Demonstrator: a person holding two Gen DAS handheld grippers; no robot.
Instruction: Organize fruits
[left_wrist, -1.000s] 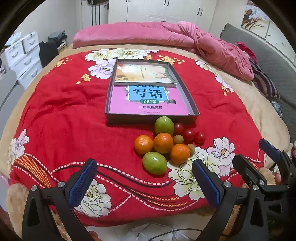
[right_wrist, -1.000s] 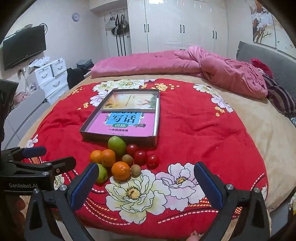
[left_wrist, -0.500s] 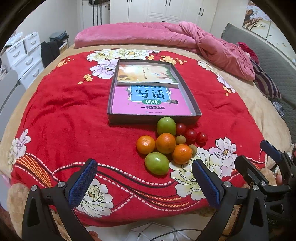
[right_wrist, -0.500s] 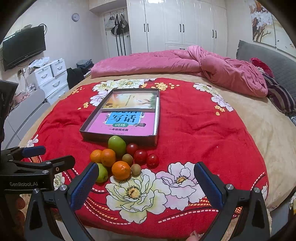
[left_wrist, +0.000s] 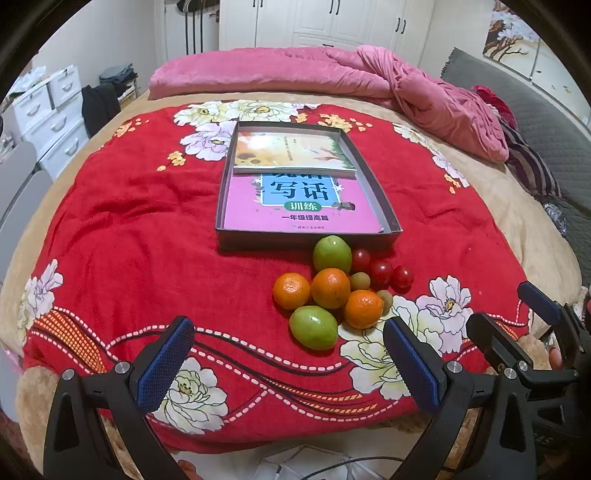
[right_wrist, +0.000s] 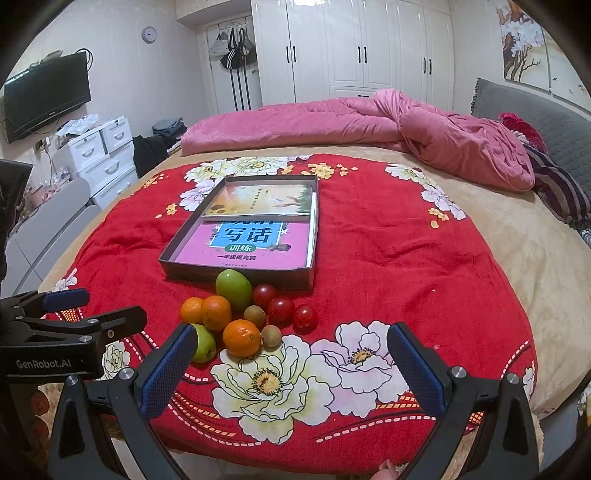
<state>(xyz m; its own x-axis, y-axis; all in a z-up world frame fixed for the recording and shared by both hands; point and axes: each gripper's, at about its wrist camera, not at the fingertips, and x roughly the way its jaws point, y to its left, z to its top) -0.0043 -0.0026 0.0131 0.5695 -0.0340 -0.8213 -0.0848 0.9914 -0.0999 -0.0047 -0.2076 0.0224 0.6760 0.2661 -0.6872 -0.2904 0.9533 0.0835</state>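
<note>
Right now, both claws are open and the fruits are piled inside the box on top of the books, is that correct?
Not quite: the fruits lie on the red blanket in front of the box, as the left wrist view shows. Both claws, left and right, are open.

A bed (left_wrist: 517, 221) with a tan cover carries a red floral blanket (left_wrist: 147, 240). On the blanket lies a shallow grey box (left_wrist: 295, 242) holding two books. Touching the box's near wall sits a cluster of fruit: two green ones (left_wrist: 331, 254), three oranges (left_wrist: 330, 288), three red tomatoes (left_wrist: 380, 271) and two small brownish fruits (left_wrist: 359, 281). A rumpled pink duvet (left_wrist: 332, 74) lies across the far end.
</note>
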